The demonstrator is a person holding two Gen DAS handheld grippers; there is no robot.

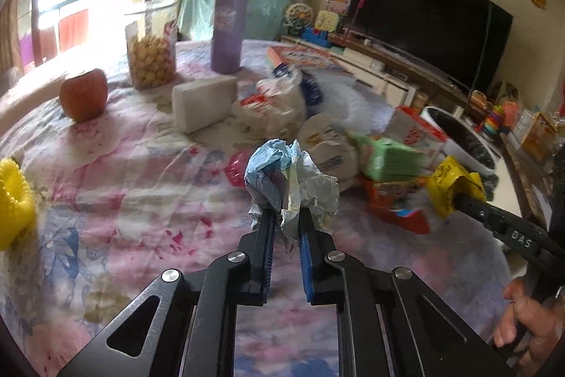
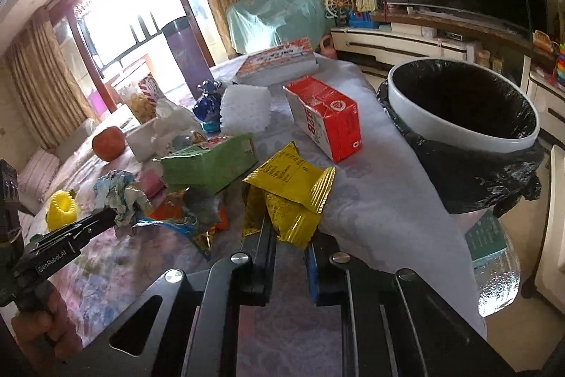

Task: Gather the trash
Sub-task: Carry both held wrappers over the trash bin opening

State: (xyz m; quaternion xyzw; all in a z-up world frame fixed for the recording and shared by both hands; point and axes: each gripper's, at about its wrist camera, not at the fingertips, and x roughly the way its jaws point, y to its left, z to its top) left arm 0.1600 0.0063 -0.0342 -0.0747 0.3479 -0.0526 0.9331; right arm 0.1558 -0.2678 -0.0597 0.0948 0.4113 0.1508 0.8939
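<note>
Floral-clothed table (image 1: 106,165) cluttered: left gripper (image 1: 285,214) clamps crumpled blue-white paper wad (image 1: 289,179), right gripper (image 2: 290,232) clamps yellow foil wrapper (image 2: 289,186); next, carry both to black-lined white bin (image 2: 462,133) off right edge.

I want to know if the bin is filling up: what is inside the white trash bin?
The white trash bin holds a black liner folded over its rim. The visible inside is dark, with no trash discernible; the bottom is hidden by the near wall.
</note>
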